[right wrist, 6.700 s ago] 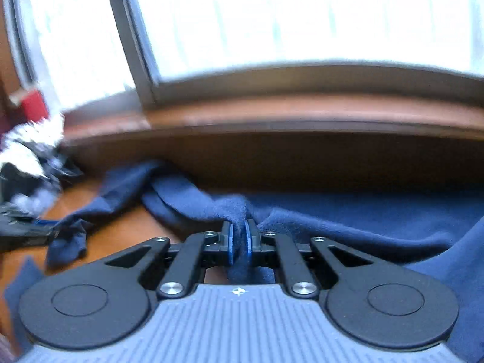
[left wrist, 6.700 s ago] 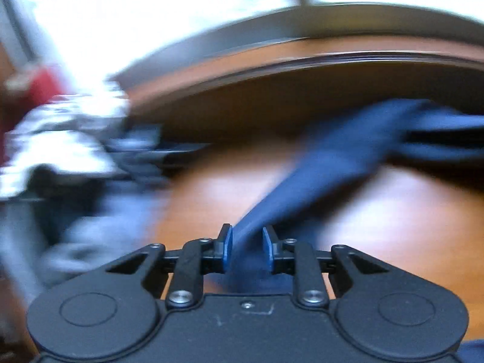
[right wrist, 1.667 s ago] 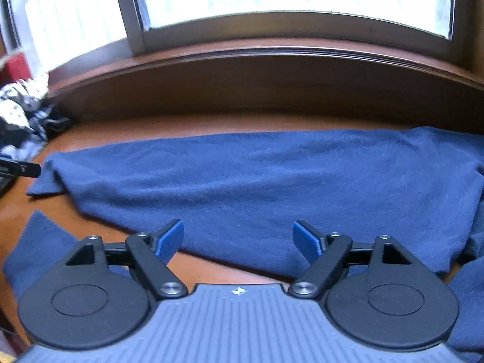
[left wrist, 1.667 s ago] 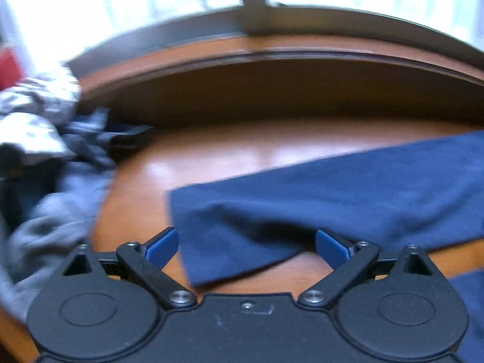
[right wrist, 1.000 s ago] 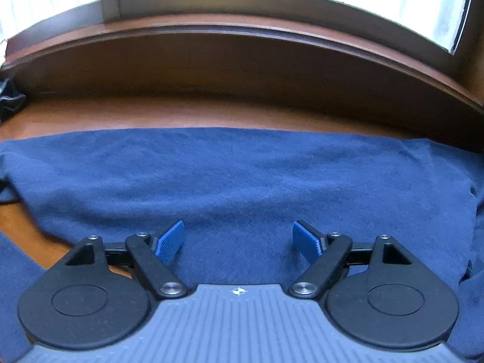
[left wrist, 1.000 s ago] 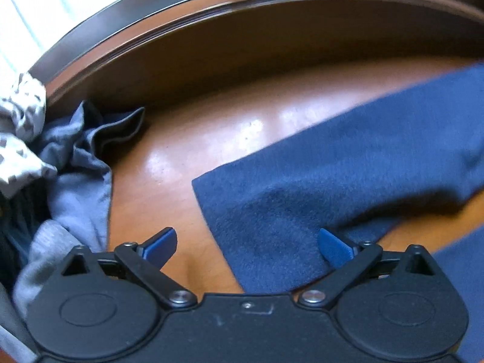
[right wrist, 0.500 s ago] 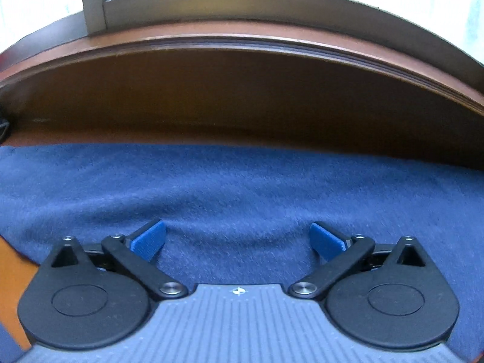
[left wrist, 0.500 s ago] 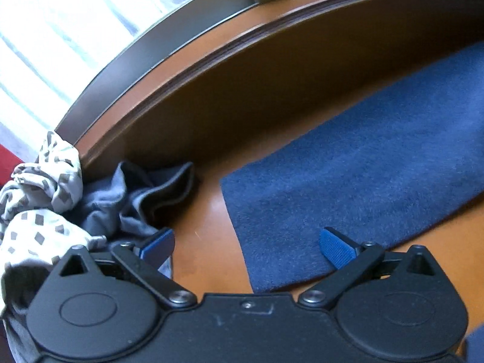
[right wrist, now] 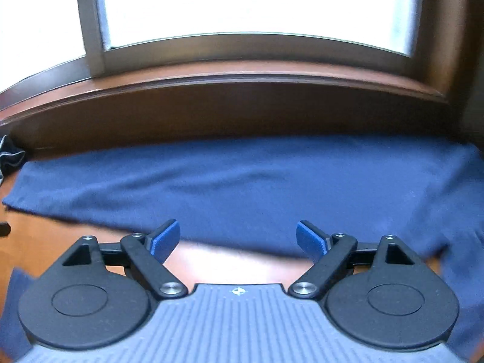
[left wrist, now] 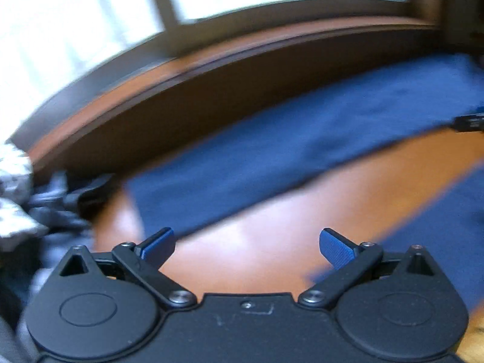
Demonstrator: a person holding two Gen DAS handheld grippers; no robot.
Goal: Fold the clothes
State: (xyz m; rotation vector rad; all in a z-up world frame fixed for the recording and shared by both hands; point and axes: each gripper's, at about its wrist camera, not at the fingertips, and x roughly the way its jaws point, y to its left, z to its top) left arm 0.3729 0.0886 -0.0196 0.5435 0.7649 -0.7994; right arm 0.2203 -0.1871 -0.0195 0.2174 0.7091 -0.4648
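A navy blue garment (right wrist: pixel 242 187) lies spread in a long flat band across the wooden table (right wrist: pixel 236 266), close under the window sill. My right gripper (right wrist: pixel 239 239) hovers at the band's near edge. Its jaws are wide apart and closing, with nothing between them but bare wood and the cloth's hem below. In the blurred left wrist view, the same navy garment (left wrist: pixel 287 151) runs from its left end toward the right. Another navy part (left wrist: pixel 438 242) lies nearer at the right. My left gripper (left wrist: pixel 246 245) is open over bare table (left wrist: pixel 257 257), holding nothing.
A pile of grey and patterned white clothes (left wrist: pixel 18 205) sits at the table's left end; a grey fold (right wrist: pixel 9 157) also shows at the left edge of the right wrist view. The raised wooden sill (right wrist: pixel 242 75) and window frame close off the far side.
Both grippers have drawn back and up from the navy garment, so bare wood now shows between the jaws. The left view has swung right. The right jaws stand narrower than half a second ago.
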